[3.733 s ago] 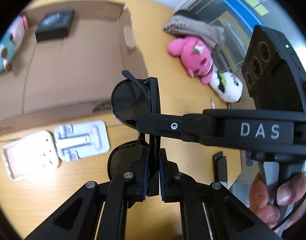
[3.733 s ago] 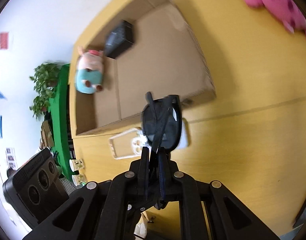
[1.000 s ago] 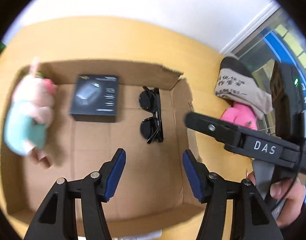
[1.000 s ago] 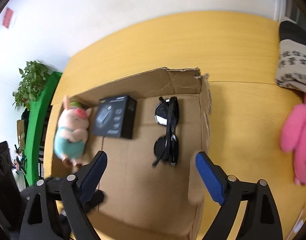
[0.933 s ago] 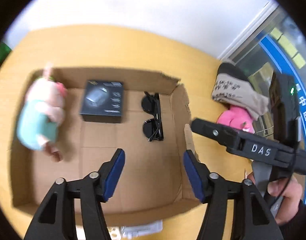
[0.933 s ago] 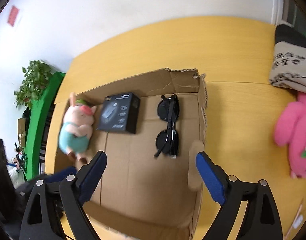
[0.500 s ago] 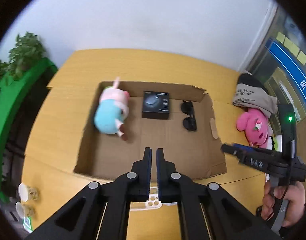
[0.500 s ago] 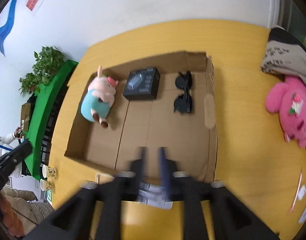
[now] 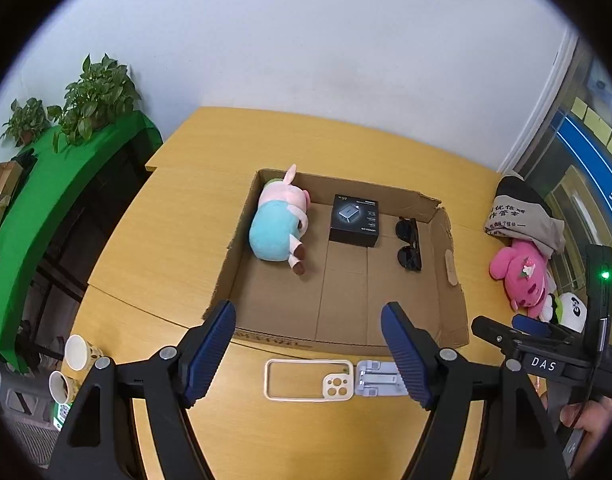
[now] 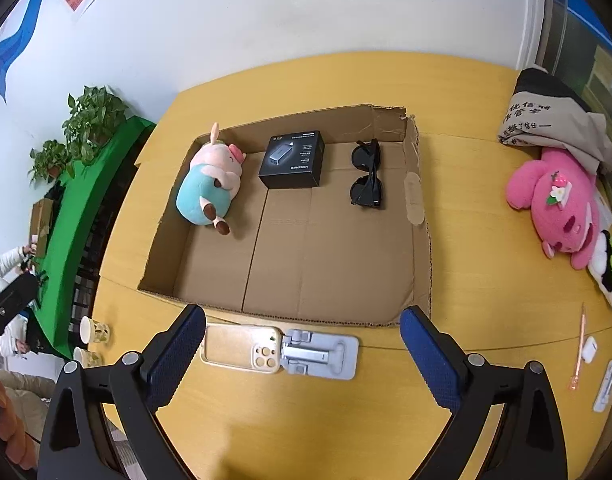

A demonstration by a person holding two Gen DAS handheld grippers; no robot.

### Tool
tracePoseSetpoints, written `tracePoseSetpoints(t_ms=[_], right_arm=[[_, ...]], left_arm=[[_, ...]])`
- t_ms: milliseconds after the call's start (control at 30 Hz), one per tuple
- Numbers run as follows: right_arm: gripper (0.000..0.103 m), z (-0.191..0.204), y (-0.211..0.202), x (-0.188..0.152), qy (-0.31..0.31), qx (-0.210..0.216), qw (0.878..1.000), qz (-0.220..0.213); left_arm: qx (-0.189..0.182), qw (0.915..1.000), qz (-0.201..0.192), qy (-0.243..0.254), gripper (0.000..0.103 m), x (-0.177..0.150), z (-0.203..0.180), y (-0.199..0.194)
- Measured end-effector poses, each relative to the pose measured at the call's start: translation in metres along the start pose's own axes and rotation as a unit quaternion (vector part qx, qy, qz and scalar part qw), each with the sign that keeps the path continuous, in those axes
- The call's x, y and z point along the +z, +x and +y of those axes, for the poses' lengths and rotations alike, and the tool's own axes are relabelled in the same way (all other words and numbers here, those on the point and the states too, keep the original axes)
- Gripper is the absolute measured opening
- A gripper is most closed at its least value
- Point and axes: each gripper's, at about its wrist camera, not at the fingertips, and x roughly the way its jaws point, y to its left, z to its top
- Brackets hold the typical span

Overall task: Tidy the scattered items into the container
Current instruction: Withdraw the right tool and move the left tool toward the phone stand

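Observation:
The open cardboard box holds a pig plush, a black carton and folded sunglasses. On the table before its front wall lie a cream phone case and a grey phone stand. My left gripper hovers above the front wall, its jaws opening and empty. My right gripper hangs over the case and stand, its jaws also opening with nothing between them. A pink plush lies right of the box.
A white and green plush and a printed cloth bag lie by the pink one. A pink pen and a small white case sit at the right edge. Paper cups stand left, beside a green cabinet.
Both grippers have drawn back and up from the box, leaving the sunglasses inside. The left jaws, shut half a second ago, now stand wide apart. The case and stand have come into view.

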Motion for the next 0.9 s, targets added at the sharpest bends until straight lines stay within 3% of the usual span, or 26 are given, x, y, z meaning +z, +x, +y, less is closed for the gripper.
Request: tracePoseSetpoints(t_ms=[300, 900], right_arm=[[0.1, 0.014, -0.004, -0.01, -0.001, -0.013, 1.0, 0.001], [0.1, 0.019, -0.013, -0.013, 0.0, -0.009, 1.0, -0.001]], left_arm=[[-0.006, 1.0, -0.004, -0.004, 0.075, -0.006, 0.016, -0.008], [-0.001, 0.9999, 0.008, 0.014, 0.075, -0.005, 0.008, 0.007]])
